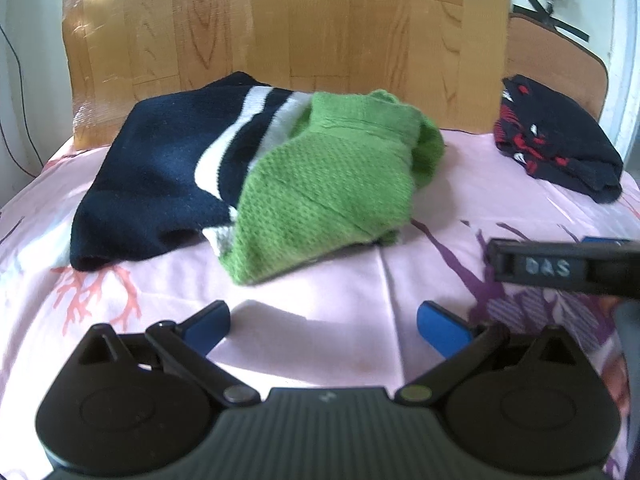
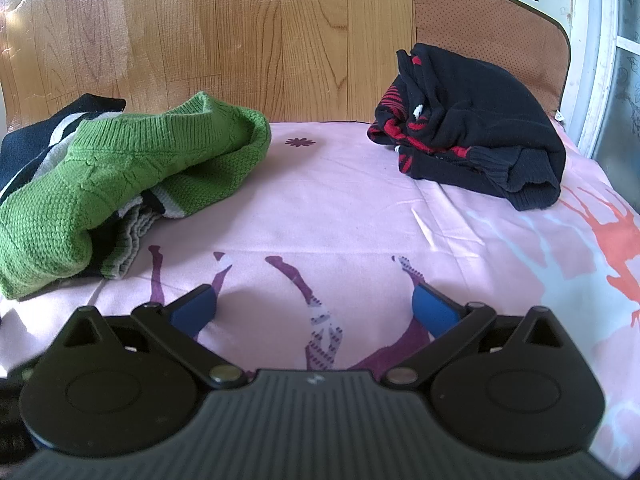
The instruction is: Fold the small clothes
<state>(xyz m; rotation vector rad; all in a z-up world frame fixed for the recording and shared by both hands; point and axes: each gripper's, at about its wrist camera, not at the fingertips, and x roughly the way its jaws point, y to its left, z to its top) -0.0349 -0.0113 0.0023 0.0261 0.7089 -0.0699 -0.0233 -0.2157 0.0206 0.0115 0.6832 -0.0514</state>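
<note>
While both of your tools hang over the pink sheet (image 2: 340, 200) with nothing in them, the step in hand reads as the approach to the next garment.

Left tool (image 1: 323, 325): jaws spread wide, empty, above bare sheet. Green knit (image 1: 320, 184) lies just ahead of it, rumpled, draped over the navy striped knit (image 1: 160, 168) ahead and to its left.

Right tool (image 2: 314, 307): jaws spread wide, empty. Same green knit (image 2: 120, 168) sits ahead and to its left; the black-and-red garment (image 2: 472, 136), bundled, sits ahead and to its right, well apart from the green one.

Next move, as a judgement: you need to lift the green knit clear of the navy one, then spread it flat before any fold; pinch one layer only.

Hard to make out: hems and sleeves of the green knit are tucked under; the navy knit is partly covered; whether the black-and-red bundle is properly folded cannot be told. Your right tool shows only as a dark blurred bar at the left view's right edge.
</note>
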